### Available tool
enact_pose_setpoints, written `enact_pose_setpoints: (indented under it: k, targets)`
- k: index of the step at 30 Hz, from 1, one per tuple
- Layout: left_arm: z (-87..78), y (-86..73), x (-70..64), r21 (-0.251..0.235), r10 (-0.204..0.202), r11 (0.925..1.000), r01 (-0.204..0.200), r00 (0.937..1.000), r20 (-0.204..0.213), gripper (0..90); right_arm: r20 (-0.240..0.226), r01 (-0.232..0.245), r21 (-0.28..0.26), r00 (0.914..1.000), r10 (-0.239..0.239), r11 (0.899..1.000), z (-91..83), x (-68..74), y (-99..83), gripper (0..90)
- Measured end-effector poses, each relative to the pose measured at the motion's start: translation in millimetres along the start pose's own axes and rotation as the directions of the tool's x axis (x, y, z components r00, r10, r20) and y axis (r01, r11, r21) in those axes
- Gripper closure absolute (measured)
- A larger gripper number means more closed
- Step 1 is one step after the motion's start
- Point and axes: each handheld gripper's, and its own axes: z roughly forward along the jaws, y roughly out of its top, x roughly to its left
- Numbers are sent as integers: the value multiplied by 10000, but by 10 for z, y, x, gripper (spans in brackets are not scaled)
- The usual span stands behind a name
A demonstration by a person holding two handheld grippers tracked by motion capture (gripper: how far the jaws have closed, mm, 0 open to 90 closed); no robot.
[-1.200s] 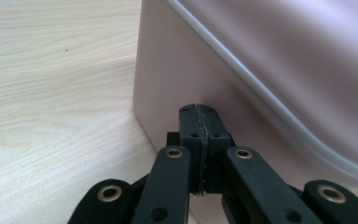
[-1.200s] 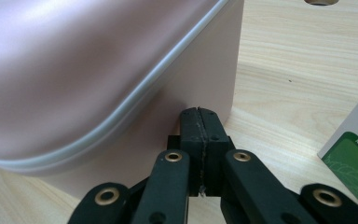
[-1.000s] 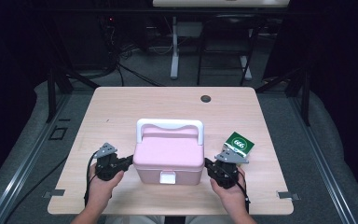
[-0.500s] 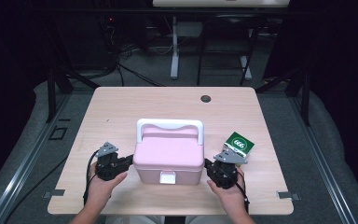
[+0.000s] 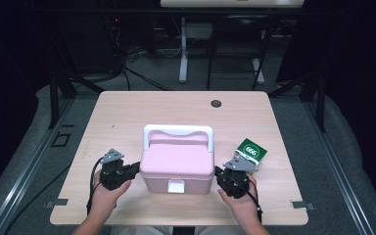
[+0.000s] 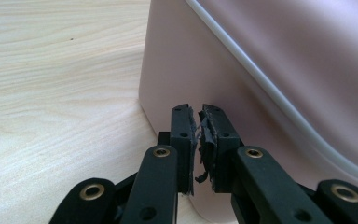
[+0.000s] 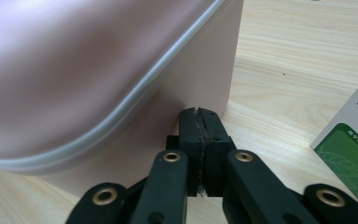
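Pink box [image 5: 177, 166] sits near the tabletop's [image 5: 127, 112] front edge, flanked by left gripper [image 5: 133, 170] and right gripper [image 5: 219, 174], both jaws pressed together against its side walls.

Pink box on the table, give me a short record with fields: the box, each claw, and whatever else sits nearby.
box: pink box with white handle, lid shut, near the table's front edge
left claw: left claw shut, tips at the box's left side wall
right claw: right claw shut, tips against the box's right side wall
nearby: green and white carton right of the box, apart from it
far edge: small dark round thing
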Motion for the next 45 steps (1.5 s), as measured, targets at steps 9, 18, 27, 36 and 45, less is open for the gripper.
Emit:
enact_pose_setpoints:
  k: [9,18,27,36,45]
  targets:
    - [-94,155,99,-64,445,9990,-442,9979,477,721,-751,246,276,9969,-224,9993,-91,-147,131,750]
    - [-362,428,126,-342,744,9968,-728,9961,479,609,-1302,196,207,9913,-167,9996,-291,-275,416,656]
    - [-420,733,46,-460,893,9954,-846,9898,1114,503,-2522,41,-344,9676,-127,9994,-375,-275,816,525]
    - [-157,874,-54,-207,1013,9948,-993,9854,1372,489,-2838,3,-175,9589,-53,9998,-156,-251,888,516]
    - [-125,870,-114,-178,1060,9944,-1046,9849,1370,494,-2669,291,-276,9631,-354,9992,-139,-203,900,536]
